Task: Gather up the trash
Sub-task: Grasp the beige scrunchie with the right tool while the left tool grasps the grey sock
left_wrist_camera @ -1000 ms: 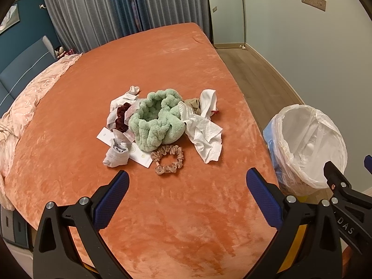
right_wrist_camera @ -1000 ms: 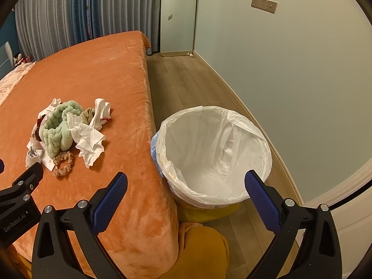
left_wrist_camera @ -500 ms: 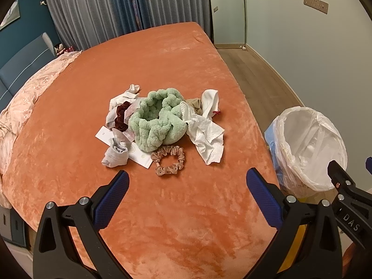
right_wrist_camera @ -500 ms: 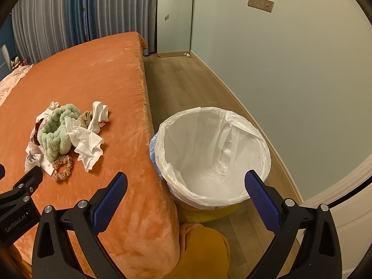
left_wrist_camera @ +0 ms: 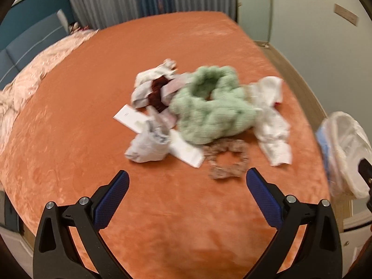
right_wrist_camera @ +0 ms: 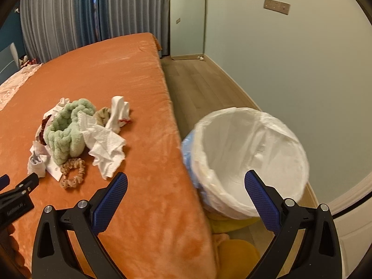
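A heap of litter lies on the orange bed (left_wrist_camera: 186, 220): a crumpled white tissue (left_wrist_camera: 273, 127) (right_wrist_camera: 105, 146), a small crumpled wad (left_wrist_camera: 148, 145), flat paper slips (left_wrist_camera: 186, 151), mixed with a fluffy green headband (left_wrist_camera: 209, 111) (right_wrist_camera: 67, 130) and a beige scrunchie (left_wrist_camera: 226, 161) (right_wrist_camera: 72, 173). My left gripper (left_wrist_camera: 187, 181) hovers open just short of the heap, nothing between its fingers. My right gripper (right_wrist_camera: 186, 183) is open over the bed's edge, beside the white-lined bin (right_wrist_camera: 248, 160) (left_wrist_camera: 346, 153) on the floor.
A dark red scrunchie (left_wrist_camera: 158, 93) and a white sock (right_wrist_camera: 118, 114) also sit in the heap. A pink quilt (left_wrist_camera: 30, 79) covers the bed's left side. A yellow object (right_wrist_camera: 239, 253) lies on the wooden floor under the bin. Curtains and a wall stand behind.
The left gripper has moved forward and down toward the heap, which looks larger and blurred. The right gripper has swung left, so the bin shifted right in its view.
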